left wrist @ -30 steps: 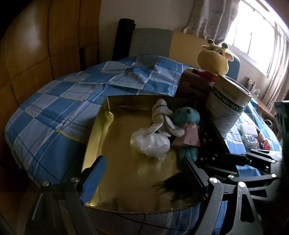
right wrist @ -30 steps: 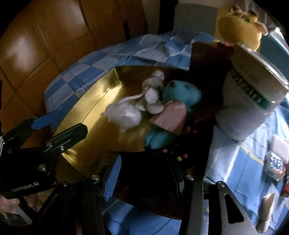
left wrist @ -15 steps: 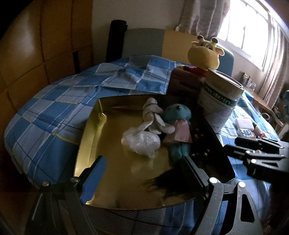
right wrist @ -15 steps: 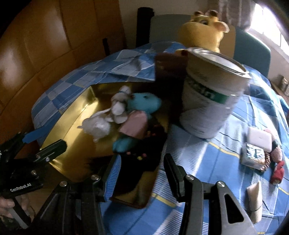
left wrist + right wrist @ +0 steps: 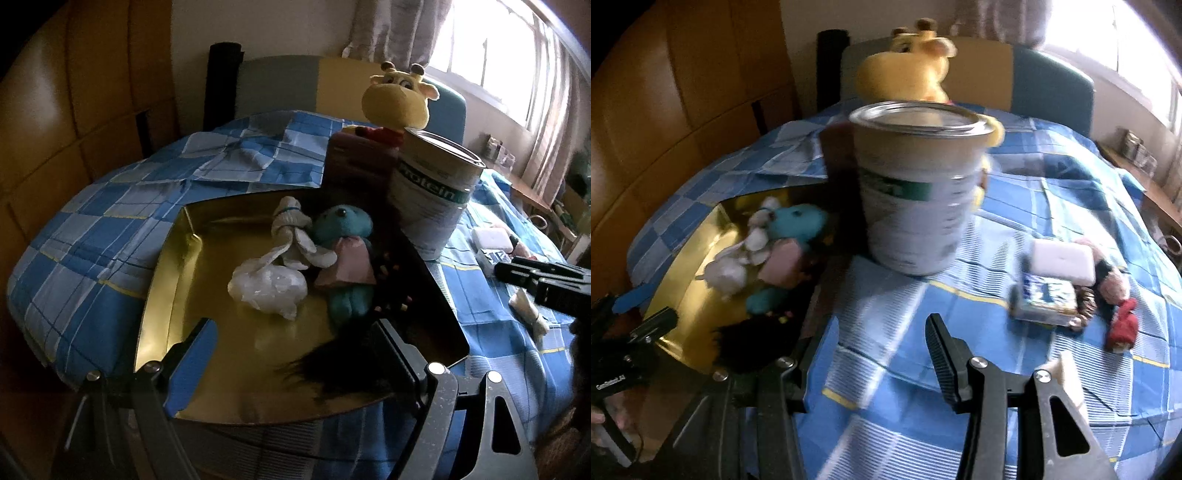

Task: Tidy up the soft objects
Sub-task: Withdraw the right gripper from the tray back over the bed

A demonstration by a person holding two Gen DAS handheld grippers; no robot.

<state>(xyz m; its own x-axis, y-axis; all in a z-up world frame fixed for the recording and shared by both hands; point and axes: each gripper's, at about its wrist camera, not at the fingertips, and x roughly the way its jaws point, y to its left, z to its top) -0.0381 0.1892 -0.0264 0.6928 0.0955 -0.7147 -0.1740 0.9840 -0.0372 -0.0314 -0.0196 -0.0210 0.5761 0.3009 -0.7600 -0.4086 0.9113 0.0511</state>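
Note:
A gold tray lies on the blue checked cloth. In it are a teal plush bear, a white knotted cloth toy, a crumpled white plastic bag and a black furry thing. My left gripper is open and empty over the tray's near edge. My right gripper is open and empty above the cloth, right of the tray. Small soft toys, one red, lie at the right.
A tall protein tin stands right of the tray, with a dark red box and a yellow giraffe plush behind it. A white pad and a small printed packet lie on the cloth at right.
My right gripper has swung right, away from over the tray to above the cloth in front of the tin. My left gripper has pulled back slightly; the tray's contents have not moved.

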